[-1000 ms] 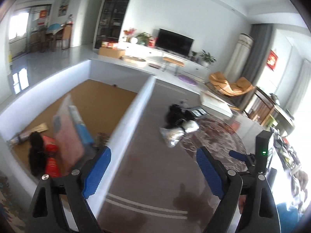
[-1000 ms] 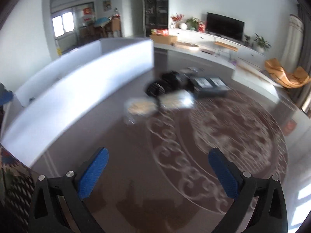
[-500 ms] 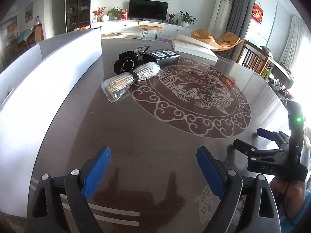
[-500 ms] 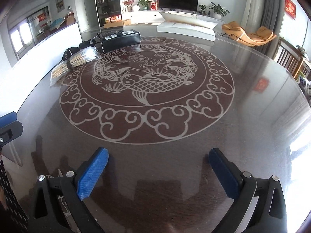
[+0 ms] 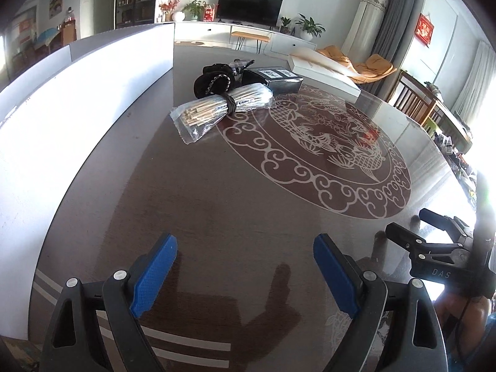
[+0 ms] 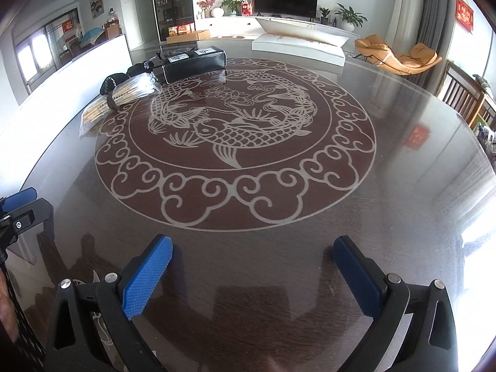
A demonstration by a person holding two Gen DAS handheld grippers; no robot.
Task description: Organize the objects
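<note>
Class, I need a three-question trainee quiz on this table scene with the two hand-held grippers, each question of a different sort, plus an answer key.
1. True or false: the left gripper holds the bag of sticks.
2. Multiple choice: what lies right behind the bag of sticks? A) a black pouch B) a red cup C) a plate
3. Fill in: the black box lies at the far edge of the table's round ____ pattern.

Key: 1 false, its jaws are open and hold nothing, like those of the right gripper. 2 A. 3 fish.
</note>
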